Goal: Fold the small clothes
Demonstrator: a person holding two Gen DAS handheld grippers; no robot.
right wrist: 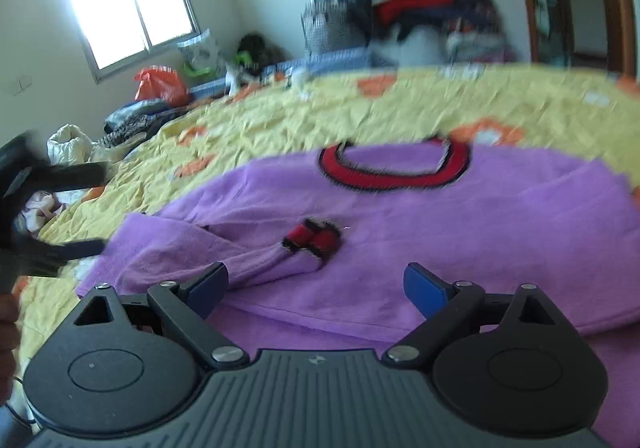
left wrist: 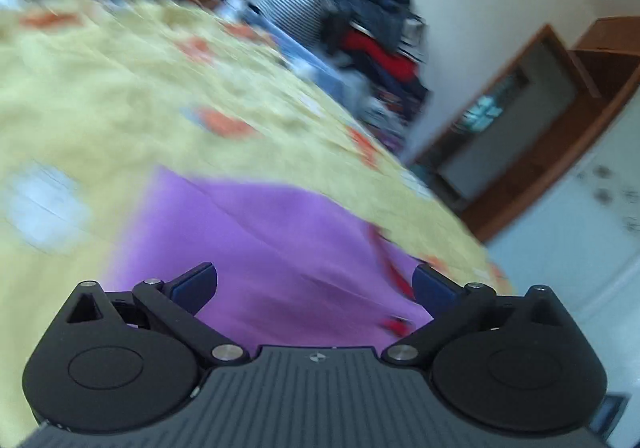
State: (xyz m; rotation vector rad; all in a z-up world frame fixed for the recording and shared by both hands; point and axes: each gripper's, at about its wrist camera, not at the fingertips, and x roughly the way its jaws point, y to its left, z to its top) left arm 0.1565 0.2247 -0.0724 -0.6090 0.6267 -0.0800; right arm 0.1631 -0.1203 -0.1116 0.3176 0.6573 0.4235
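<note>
A purple top (right wrist: pixel 460 216) lies flat on the bed, collar (right wrist: pixel 394 164) toward the far side, and one sleeve (right wrist: pixel 224 248) is already folded in across the chest, its red cuff (right wrist: pixel 314 238) resting near the middle. The other sleeve and the body folds look still to do, so I'd call this an early stage. The left gripper (left wrist: pixel 314 288) has its fingers spread wide with nothing between them, hovering over the cloth; the right gripper (right wrist: pixel 316 286) is likewise released, poised above the hem side. The bed wears a crumpled yellow cover (right wrist: pixel 280 120) with orange patches. Beyond it, a heap of clothes (right wrist: pixel 416 4) stands against the wall, beside a bright window (right wrist: pixel 128 8).
</note>
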